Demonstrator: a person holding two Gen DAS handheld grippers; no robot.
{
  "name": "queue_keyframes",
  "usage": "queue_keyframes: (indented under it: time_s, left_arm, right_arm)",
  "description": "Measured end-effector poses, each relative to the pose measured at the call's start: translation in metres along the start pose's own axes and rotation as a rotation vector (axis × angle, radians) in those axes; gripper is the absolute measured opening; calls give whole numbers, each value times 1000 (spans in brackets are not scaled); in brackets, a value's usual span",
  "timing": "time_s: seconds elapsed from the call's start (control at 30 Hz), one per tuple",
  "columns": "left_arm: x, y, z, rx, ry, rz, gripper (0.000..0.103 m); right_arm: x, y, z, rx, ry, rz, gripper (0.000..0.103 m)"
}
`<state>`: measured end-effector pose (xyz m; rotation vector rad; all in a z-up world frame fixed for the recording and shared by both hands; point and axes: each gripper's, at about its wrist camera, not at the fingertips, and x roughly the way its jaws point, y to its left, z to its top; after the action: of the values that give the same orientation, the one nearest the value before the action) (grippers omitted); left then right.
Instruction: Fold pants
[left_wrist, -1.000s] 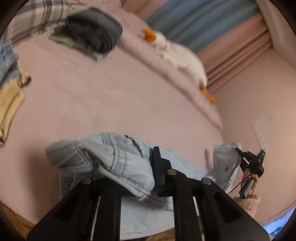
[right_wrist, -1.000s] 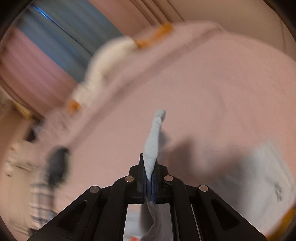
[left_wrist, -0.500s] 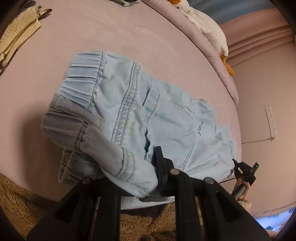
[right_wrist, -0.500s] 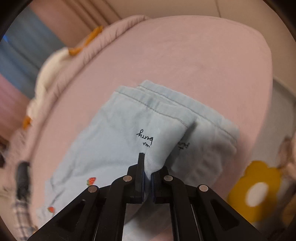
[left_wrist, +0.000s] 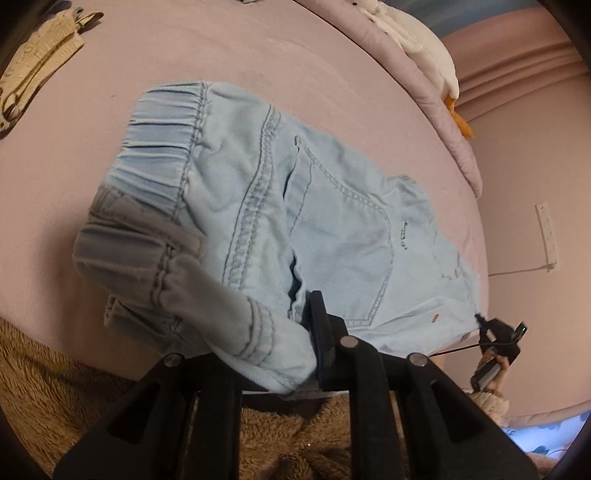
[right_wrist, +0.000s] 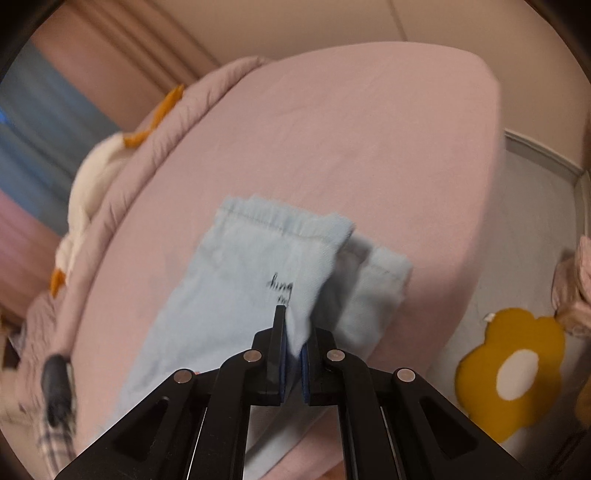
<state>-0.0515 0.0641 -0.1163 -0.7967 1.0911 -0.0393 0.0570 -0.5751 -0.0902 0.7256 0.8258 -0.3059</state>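
Observation:
Light blue denim pants (left_wrist: 280, 221) lie spread on the pink bed (left_wrist: 184, 48), elastic waistband to the left, legs running right. My left gripper (left_wrist: 295, 332) is shut on a bunched fold of the waistband at the bed's near edge. My right gripper (right_wrist: 293, 350) is shut on the pants' leg end (right_wrist: 258, 266), whose hems lie stacked on the bed (right_wrist: 351, 129). The right gripper also shows far right in the left wrist view (left_wrist: 498, 332).
A white plush goose (left_wrist: 417, 40) lies along the pink pillow ridge at the back. Cream clothing (left_wrist: 33, 70) lies at the far left. A brown fluffy rug (left_wrist: 55, 387) lies below the bed edge. A yellow flower mat (right_wrist: 513, 369) lies on the floor at right.
The pants went from hanging in the air to lying spread flat on the bed. Both grippers came down to the bed's near edge, still gripping.

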Motion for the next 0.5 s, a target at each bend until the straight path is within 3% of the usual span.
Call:
queue_keyframes:
  time_s: [0.03, 0.2, 0.37, 0.5]
  left_arm:
    - [1, 1, -2, -3, 1, -5, 18]
    - [1, 4, -10, -3, 6, 21, 19]
    - [-4, -1, -3, -15, -7, 13, 23]
    - [-9, -6, -6, -7, -42, -6, 16]
  right_arm:
    - [-1, -2, 4, -8, -15, -36, 4]
    - [13, 3, 4, -28, 32, -22, 4]
    - [2, -1, 12, 31, 6, 57, 4]
    - [0, 14, 13, -26, -24, -10, 3]
